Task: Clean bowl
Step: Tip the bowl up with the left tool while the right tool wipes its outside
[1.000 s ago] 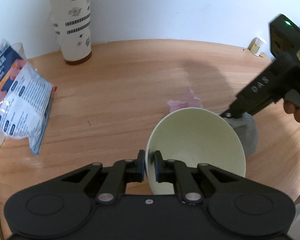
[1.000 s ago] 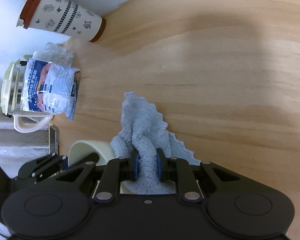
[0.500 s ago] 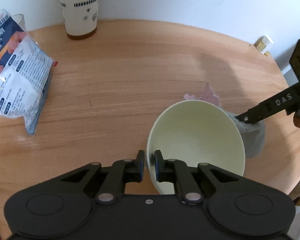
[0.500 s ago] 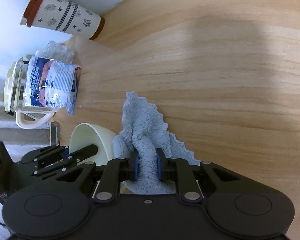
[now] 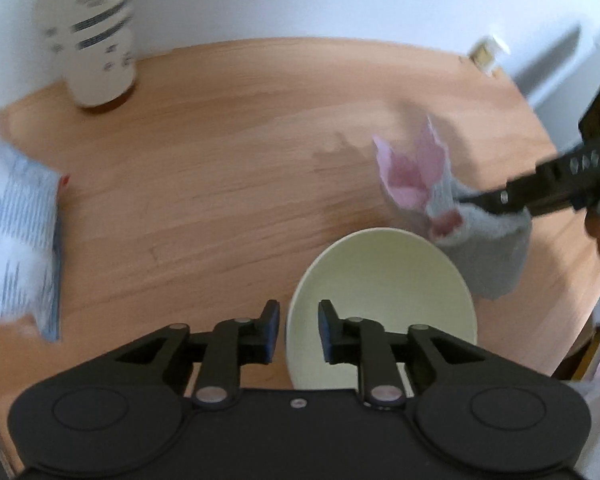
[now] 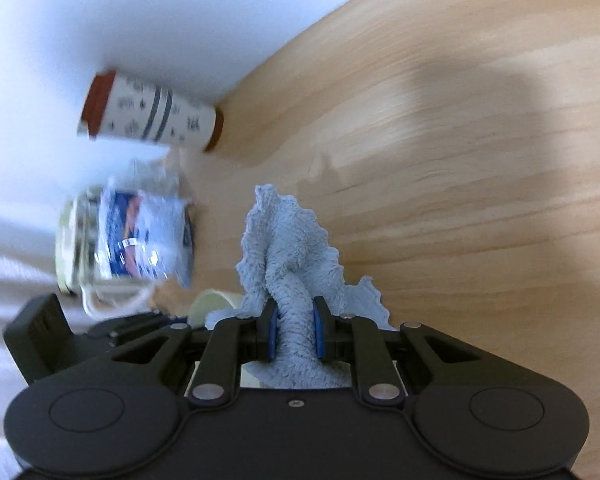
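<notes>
A pale cream bowl (image 5: 384,300) sits on the wooden table (image 5: 240,152) in front of my left gripper (image 5: 299,332). The left jaws stand apart on either side of the bowl's near rim, not clamping it. My right gripper (image 6: 294,330) is shut on a fluffy blue-grey cloth (image 6: 292,256) and holds it up. In the left wrist view the cloth (image 5: 484,248), pink on one side, hangs from the right gripper just beyond the bowl's right rim. In the right wrist view a sliver of the bowl (image 6: 216,304) shows left of the cloth.
A tall white paper cup with a brown base (image 5: 96,36) stands at the back left. A blue and white snack bag (image 5: 16,240) lies at the left edge. A glass jug (image 6: 76,248) sits behind the bag. A small white bottle (image 5: 488,52) is at the far right edge.
My left jaws have opened off the bowl's rim and the bowl now rests lower on the table. My right gripper has lifted the cloth off the table, beside the bowl's right rim.
</notes>
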`<state>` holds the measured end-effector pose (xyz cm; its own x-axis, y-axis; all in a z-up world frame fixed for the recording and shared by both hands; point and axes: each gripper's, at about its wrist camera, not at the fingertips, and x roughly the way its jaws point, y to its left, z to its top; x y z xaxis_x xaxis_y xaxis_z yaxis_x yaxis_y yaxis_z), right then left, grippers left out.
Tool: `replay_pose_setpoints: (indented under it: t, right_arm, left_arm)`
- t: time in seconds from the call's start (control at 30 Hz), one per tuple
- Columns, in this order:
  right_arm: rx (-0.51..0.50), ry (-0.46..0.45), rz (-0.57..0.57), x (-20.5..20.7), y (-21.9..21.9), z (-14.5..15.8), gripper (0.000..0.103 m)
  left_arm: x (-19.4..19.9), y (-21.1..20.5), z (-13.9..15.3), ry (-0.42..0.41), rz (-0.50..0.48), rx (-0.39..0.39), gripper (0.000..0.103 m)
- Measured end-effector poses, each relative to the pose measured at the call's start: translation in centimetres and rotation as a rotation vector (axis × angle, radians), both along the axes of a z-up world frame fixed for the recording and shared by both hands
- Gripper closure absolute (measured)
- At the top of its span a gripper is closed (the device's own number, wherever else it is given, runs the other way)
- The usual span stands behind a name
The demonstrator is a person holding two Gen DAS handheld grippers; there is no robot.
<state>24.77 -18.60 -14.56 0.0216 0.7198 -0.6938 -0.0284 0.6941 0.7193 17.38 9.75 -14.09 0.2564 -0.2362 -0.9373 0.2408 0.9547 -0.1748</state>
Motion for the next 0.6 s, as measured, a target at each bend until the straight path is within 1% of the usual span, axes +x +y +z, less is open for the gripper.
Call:
replay_pose_setpoints:
  t: [0.07, 0.13, 0.17, 0.27, 0.33, 0.43, 0.47, 0.53, 0.6]
  right_arm:
    - [0.010, -0.007, -0.025, -0.3, 0.3, -0.1, 0.084]
    - [0.021, -0.004, -0.035, -0.4, 0.6, -0.2, 0.084]
    - [0.022, 0.000, -0.046, -0.4, 0.7, -0.3, 0.084]
    - [0.020, 0.002, -0.050, -0.1, 1.2, -0.4, 0.082]
    - [0.008, 0.001, -0.041, 0.1, 1.6, -0.5, 0.082]
    - [-0.018, 0.008, -0.029, 0.6, 2.3, -0.9, 0.082]
    - [-0.012, 0.027, -0.028, 0.9, 2.6, -1.4, 0.082]
    - [0.003, 0.051, -0.034, 1.2, 2.8, -2.0, 0.082]
    - [0.016, 0.069, -0.037, 1.4, 3.1, -2.4, 0.082]
  left_arm:
    - [0.4, -0.4, -0.4, 0.020, -0.010, 0.003, 0.082]
    - [0.5, -0.6, -0.6, 0.022, -0.022, 0.009, 0.082]
    - [0.5, -0.8, -0.7, 0.021, -0.029, 0.013, 0.084]
    - [0.2, -1.6, -0.6, -0.032, -0.086, 0.045, 0.085]
    - [0.0, -1.8, -0.6, -0.049, -0.089, 0.041, 0.085]
    - [-0.5, -1.9, -0.3, -0.089, -0.091, 0.025, 0.090]
    - [-0.7, -1.8, -0.2, -0.102, -0.091, 0.019, 0.090]
    - [-0.8, -1.8, -0.3, -0.104, -0.081, 0.018, 0.090]
    - [-1.1, -1.2, -0.4, -0.107, -0.043, -0.004, 0.090]
